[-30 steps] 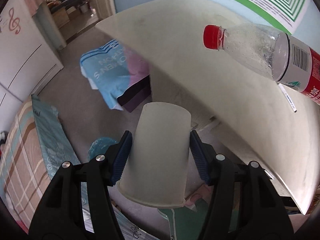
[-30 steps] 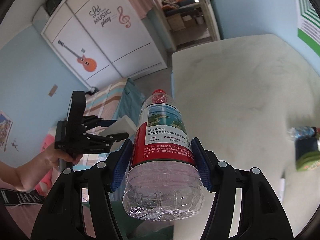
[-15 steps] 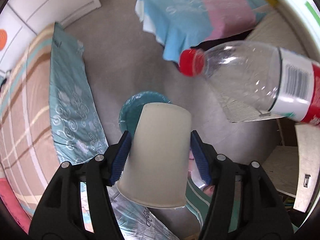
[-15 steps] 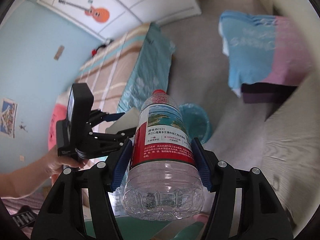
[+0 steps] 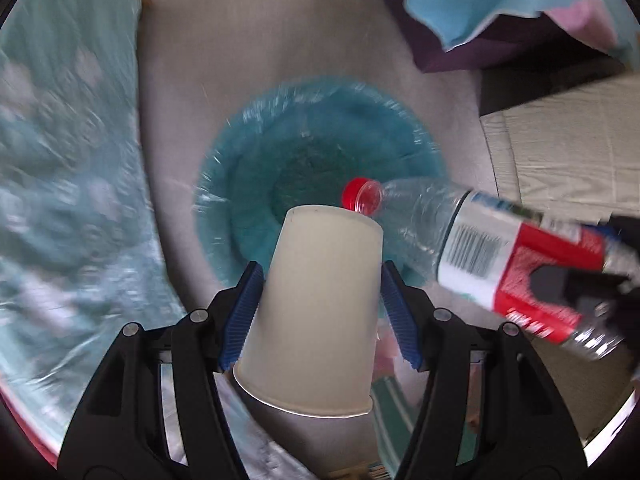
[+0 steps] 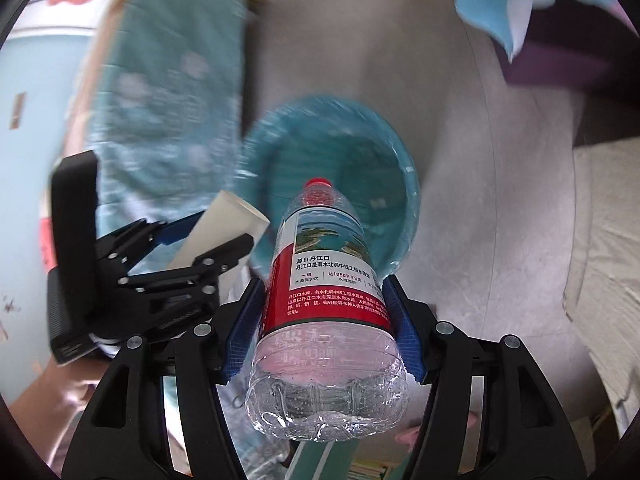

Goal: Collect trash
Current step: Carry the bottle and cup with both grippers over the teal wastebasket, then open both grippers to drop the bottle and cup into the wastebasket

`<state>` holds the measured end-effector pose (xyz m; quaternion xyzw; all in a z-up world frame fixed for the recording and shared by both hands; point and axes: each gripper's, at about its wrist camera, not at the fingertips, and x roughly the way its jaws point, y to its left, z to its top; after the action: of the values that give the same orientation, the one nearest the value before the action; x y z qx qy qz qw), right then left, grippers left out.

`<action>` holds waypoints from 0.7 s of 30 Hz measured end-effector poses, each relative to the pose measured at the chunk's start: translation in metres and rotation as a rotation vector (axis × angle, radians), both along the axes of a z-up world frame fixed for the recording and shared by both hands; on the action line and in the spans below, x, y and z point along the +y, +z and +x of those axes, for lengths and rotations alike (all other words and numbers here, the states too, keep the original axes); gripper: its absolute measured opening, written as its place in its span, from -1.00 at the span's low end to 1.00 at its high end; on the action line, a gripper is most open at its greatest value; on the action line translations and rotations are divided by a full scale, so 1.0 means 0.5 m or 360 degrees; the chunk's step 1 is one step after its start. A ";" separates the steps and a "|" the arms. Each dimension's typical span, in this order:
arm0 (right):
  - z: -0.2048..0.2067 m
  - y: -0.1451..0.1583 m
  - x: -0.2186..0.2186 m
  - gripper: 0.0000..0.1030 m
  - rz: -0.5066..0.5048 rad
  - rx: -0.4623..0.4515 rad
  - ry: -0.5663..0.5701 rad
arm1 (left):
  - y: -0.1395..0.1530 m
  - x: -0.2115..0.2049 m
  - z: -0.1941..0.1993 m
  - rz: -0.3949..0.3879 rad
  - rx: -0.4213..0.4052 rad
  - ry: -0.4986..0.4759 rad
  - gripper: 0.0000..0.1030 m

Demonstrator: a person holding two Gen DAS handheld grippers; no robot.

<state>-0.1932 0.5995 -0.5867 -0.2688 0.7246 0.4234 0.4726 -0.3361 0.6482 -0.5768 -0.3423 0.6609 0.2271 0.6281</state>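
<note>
Both tongs swung from table to floor bin (image 5: 320, 152) | left tongs (image 5: 320, 292) pinching paper cup (image 5: 320, 304) | right tongs (image 6: 322, 320) pinching water bottle (image 6: 324, 280) | drop looks imminent

Bottle (image 6: 326, 280) in right claw (image 6: 323, 328)

left gripper (image 5: 320, 304) clamped, right gripper (image 6: 324, 316) clamped

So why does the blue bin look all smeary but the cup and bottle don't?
Left wrist view: the bin and bedding smear from camera motion, while the gripped cup moves with the camera and stays sharp. Right wrist view: same blur, crisp bottle; fisheye bends the edges.
</note>
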 end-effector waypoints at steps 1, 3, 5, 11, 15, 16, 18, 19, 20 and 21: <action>-0.003 -0.036 0.008 0.20 -0.0041 -0.0001 -0.0012 | -0.034 0.006 -0.008 -0.0024 0.0019 0.0016 0.12; -0.011 -0.079 0.007 0.20 -0.0103 0.0004 -0.0055 | -0.089 0.002 -0.012 -0.0054 0.0102 0.0005 0.13; -0.008 -0.128 0.002 0.21 -0.0129 0.0020 -0.0089 | -0.126 -0.008 -0.019 -0.0061 0.0167 -0.0026 0.15; -0.003 -0.184 -0.005 0.24 -0.0230 0.0036 -0.0109 | -0.155 -0.058 -0.038 0.0035 0.0294 -0.0227 0.68; 0.005 -0.184 -0.012 0.37 -0.0222 0.0014 -0.0102 | -0.146 -0.069 -0.059 0.0027 0.0312 -0.0237 0.68; 0.007 -0.185 -0.011 0.37 -0.0219 0.0015 -0.0106 | -0.139 -0.070 -0.066 0.0027 0.0299 -0.0227 0.68; 0.022 -0.174 -0.019 0.37 -0.0209 0.0026 -0.0128 | -0.117 -0.073 -0.077 0.0034 0.0274 -0.0197 0.68; 0.029 -0.166 -0.022 0.37 -0.0195 0.0033 -0.0143 | -0.104 -0.074 -0.084 0.0040 0.0253 -0.0182 0.68; 0.038 -0.156 -0.025 0.37 -0.0180 0.0032 -0.0154 | -0.089 -0.071 -0.089 0.0054 0.0242 -0.0169 0.68; 0.043 -0.144 -0.029 0.37 -0.0162 0.0030 -0.0157 | -0.071 -0.070 -0.096 0.0068 0.0235 -0.0147 0.68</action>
<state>-0.1719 0.5851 -0.6584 -0.2525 0.7619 0.3648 0.4718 -0.3840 0.6131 -0.6122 -0.2804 0.7154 0.2366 0.5946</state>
